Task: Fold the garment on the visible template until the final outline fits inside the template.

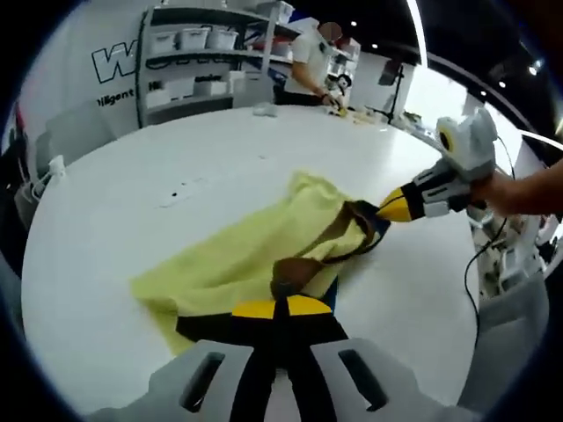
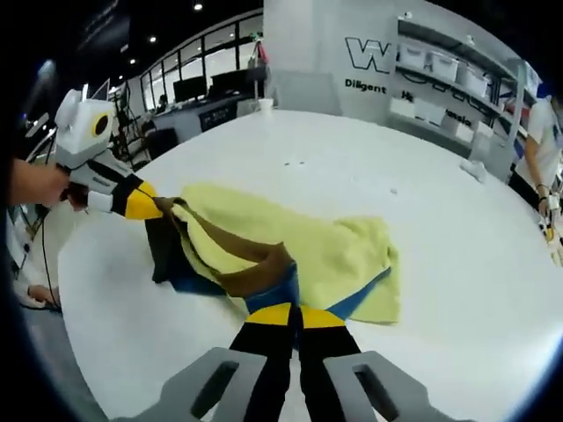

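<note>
We are working over the round white table [image 1: 132, 220], where the soft yellow cloth garment [image 1: 237, 255] with brown and blue trim is lying mid-frame, limp and light. Both tongs, left [image 1: 280, 309] and right [image 2: 283, 316], are clamping its brown collar edge.

A pale yellow garment [image 2: 308, 242] with brown trim and blue lining lay on the white bench [image 2: 352, 167]; both tongs were black with yellow tips.
</note>
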A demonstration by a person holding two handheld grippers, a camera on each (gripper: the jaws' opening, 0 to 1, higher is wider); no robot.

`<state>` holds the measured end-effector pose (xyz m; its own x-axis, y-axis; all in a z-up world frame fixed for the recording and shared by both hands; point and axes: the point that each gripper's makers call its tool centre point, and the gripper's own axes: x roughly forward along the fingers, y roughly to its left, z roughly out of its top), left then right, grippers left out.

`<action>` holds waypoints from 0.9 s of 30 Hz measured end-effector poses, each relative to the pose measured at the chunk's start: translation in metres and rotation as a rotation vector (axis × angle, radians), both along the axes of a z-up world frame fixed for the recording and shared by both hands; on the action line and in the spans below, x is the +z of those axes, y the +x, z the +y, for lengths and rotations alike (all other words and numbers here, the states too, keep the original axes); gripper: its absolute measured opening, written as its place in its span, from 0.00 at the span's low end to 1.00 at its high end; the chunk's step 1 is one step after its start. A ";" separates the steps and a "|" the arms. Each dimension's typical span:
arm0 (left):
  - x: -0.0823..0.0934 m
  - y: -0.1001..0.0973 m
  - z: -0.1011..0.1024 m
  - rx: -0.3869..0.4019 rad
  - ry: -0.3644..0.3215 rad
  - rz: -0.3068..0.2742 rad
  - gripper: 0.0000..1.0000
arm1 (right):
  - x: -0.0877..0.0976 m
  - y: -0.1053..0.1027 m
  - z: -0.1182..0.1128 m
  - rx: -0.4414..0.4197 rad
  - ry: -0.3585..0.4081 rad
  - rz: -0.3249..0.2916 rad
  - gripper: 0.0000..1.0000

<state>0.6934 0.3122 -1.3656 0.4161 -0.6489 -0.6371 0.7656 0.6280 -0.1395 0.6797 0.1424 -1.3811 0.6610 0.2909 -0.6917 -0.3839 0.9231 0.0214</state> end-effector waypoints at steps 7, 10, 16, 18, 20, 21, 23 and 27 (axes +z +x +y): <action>0.009 -0.015 0.003 -0.001 -0.009 -0.012 0.00 | 0.011 -0.014 0.005 0.011 0.021 0.003 0.00; 0.014 -0.020 0.003 -0.004 -0.014 -0.017 0.00 | 0.014 -0.023 0.007 0.021 0.013 0.008 0.00; 0.018 -0.031 0.007 -0.013 -0.005 -0.021 0.00 | 0.016 -0.037 0.009 0.025 0.014 0.023 0.00; 0.020 -0.034 0.008 -0.016 -0.007 -0.022 0.00 | 0.018 -0.041 0.010 0.025 0.013 0.025 0.00; 0.022 -0.037 0.010 -0.015 -0.010 -0.026 0.00 | 0.021 -0.044 0.011 0.022 0.016 0.023 0.00; 0.023 -0.038 0.012 -0.013 -0.012 -0.026 0.00 | 0.023 -0.046 0.011 0.021 0.016 0.020 0.00; 0.024 -0.041 0.015 -0.009 -0.017 -0.023 0.00 | 0.026 -0.047 0.013 0.018 0.025 0.020 0.00; 0.026 -0.048 0.018 -0.015 -0.019 -0.025 0.00 | 0.032 -0.053 0.016 0.019 0.034 0.016 0.00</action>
